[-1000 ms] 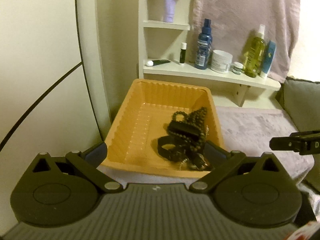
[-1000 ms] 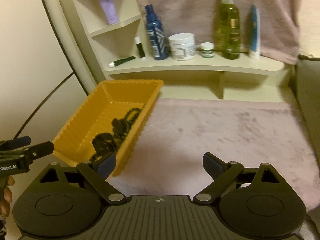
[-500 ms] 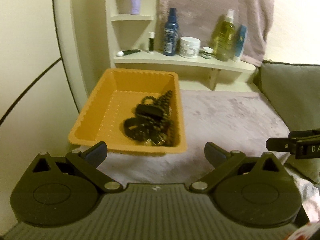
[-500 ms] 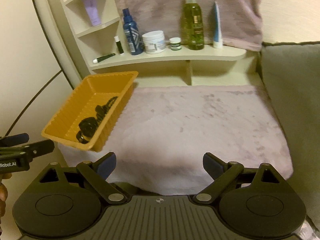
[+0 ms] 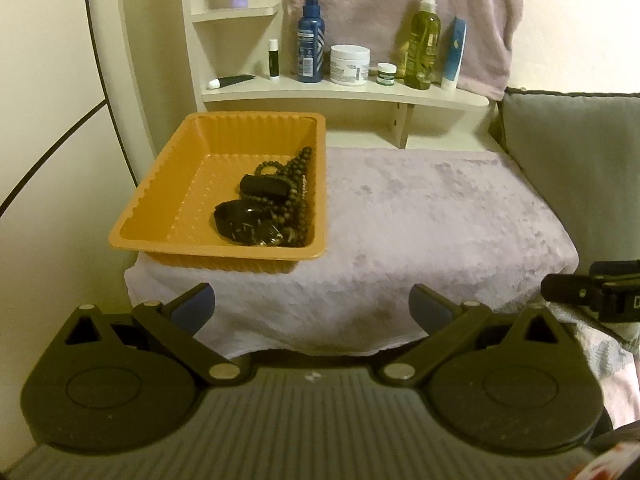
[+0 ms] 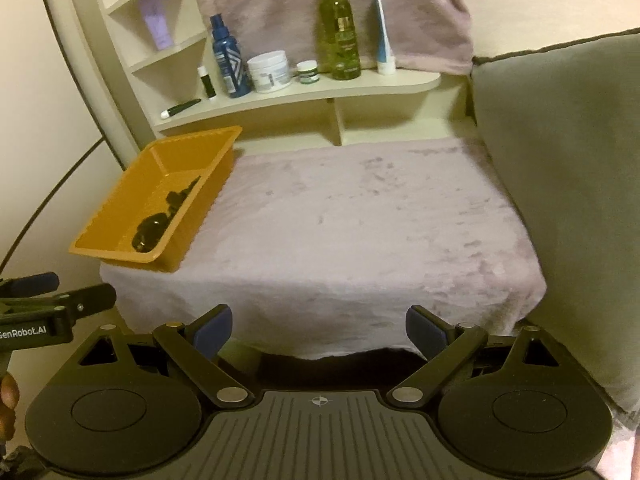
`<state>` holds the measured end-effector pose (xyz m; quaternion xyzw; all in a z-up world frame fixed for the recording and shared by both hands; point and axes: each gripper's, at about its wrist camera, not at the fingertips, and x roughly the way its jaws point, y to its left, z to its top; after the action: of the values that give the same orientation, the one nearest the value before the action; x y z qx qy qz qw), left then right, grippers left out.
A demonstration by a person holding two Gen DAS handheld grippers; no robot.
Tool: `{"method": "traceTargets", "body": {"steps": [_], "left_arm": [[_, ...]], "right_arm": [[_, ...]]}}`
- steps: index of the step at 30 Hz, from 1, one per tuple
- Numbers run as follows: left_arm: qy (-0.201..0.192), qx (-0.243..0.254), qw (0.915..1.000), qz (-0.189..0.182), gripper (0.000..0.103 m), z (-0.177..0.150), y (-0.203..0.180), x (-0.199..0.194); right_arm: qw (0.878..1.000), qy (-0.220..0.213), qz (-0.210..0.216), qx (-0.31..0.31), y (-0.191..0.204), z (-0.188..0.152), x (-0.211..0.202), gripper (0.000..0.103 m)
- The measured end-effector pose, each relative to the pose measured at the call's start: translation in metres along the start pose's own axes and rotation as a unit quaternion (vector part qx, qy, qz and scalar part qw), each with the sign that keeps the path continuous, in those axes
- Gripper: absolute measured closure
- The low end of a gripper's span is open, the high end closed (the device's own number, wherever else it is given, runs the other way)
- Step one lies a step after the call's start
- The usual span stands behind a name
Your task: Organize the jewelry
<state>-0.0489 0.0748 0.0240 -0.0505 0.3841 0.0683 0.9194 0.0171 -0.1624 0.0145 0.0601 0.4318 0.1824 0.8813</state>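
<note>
Ahead of the jaws, a surface draped in a pale lilac cloth (image 5: 420, 216) is seen, lit dimly and yellowish. Beyond it, a cream shelf unit (image 5: 344, 94) is set against the wall, with a mauve towel (image 6: 332, 4) hung behind. To the right, a grey cushion (image 6: 560, 184) is propped.

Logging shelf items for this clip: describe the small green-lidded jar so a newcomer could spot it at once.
Start at the cream shelf behind the plush-covered surface, where toiletries stand in a row. Between the wide white tub and the tall yellow-green spray bottle sits the small jar. It is the shortest container in the row, with a white body and a dark green lid.
</note>
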Motion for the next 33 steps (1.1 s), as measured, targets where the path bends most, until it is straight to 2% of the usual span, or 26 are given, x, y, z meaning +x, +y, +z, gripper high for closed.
{"method": "traceTargets", "body": {"steps": [33], "left_arm": [[0.011,0.006,0.9999,-0.010,0.000,-0.008,-0.013,0.005]], "right_arm": [[1.000,0.006,-0.010,-0.009,-0.001,-0.006,0.003,0.010]]}}
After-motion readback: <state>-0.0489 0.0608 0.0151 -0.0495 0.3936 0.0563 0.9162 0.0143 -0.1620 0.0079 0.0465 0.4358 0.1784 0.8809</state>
